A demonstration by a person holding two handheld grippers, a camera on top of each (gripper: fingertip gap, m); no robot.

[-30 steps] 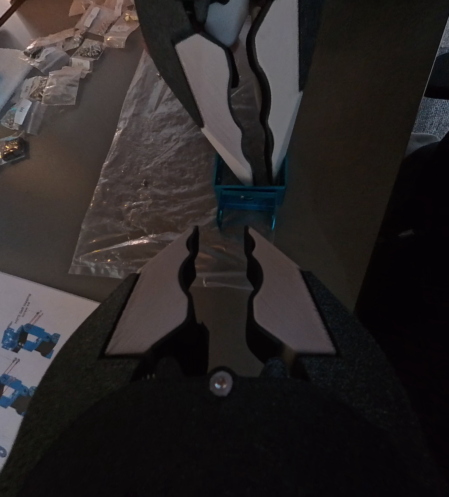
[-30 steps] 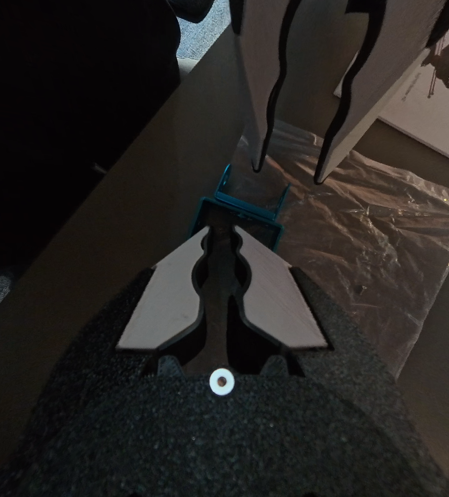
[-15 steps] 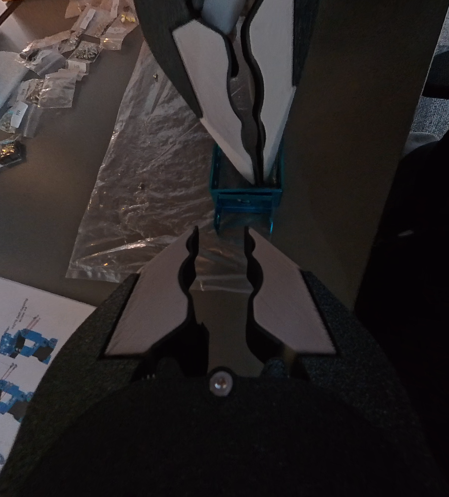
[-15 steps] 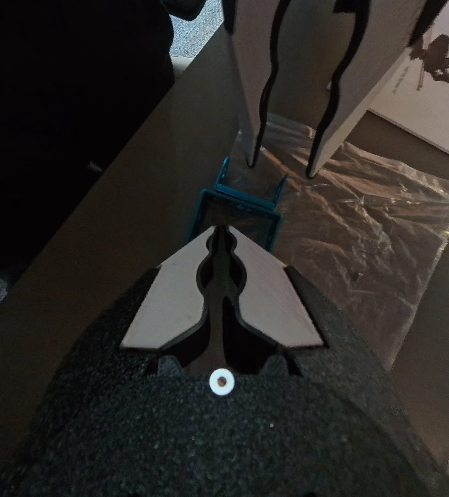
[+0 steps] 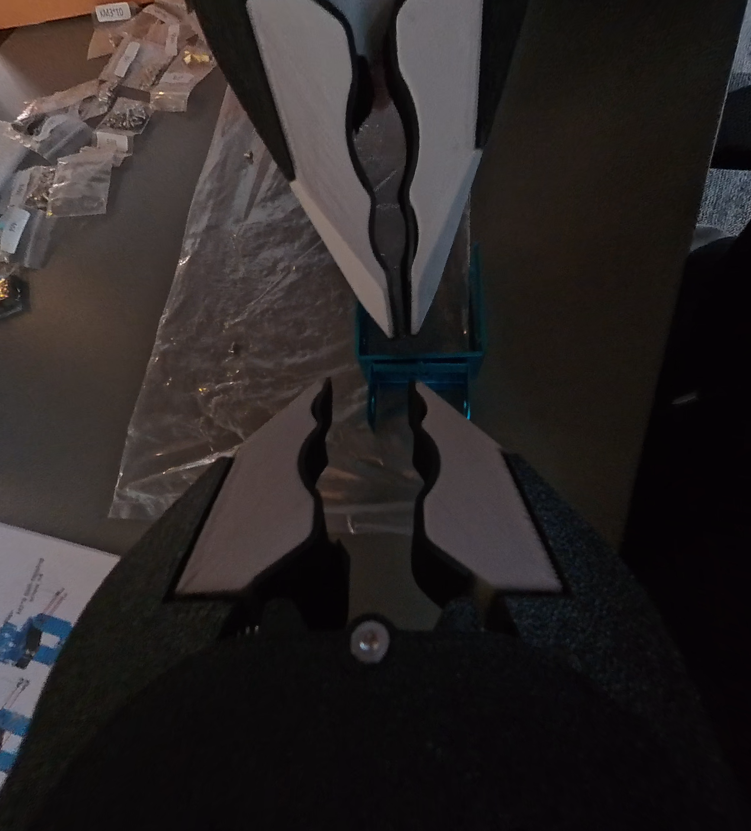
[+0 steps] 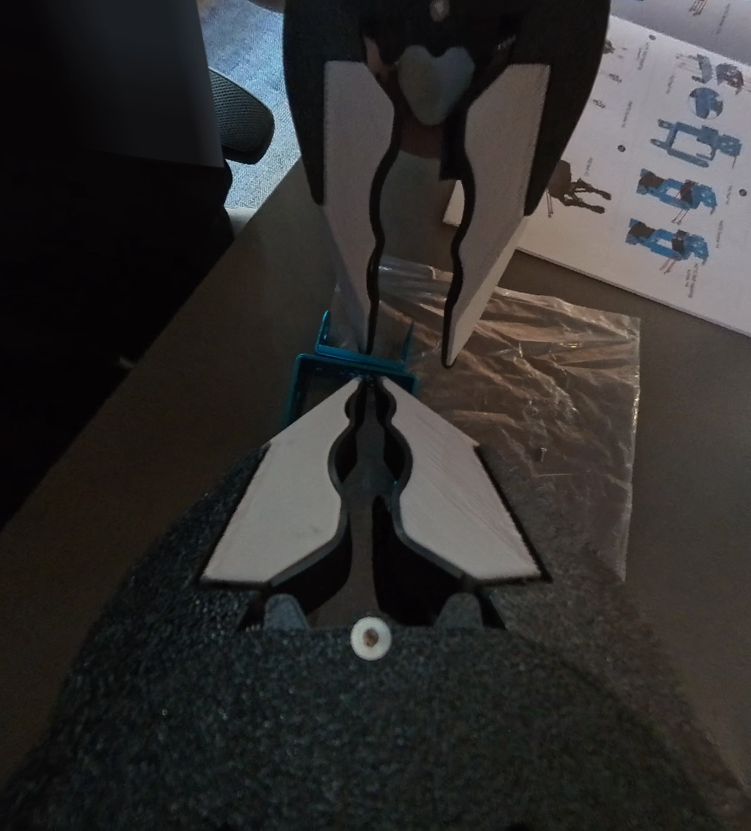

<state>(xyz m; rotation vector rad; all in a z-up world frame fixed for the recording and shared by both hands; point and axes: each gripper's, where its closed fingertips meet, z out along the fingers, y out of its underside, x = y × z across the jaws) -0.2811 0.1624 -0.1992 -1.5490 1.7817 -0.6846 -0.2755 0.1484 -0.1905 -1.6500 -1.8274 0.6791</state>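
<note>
Two claws meet at a small blue metal U-bracket [image 5: 420, 359] near the bench [image 5: 589, 225] edge. Right claw [image 6: 368, 381] looks clenched on the bracket's crossbar; left claw [image 5: 370, 392] hangs released just beside it. Pinched so narrowly, the bracket could twist free and drop off the edge.

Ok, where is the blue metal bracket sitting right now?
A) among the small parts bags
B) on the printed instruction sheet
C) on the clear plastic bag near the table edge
C: the blue metal bracket sits on the clear plastic bag near the table edge, between both grippers.
</note>
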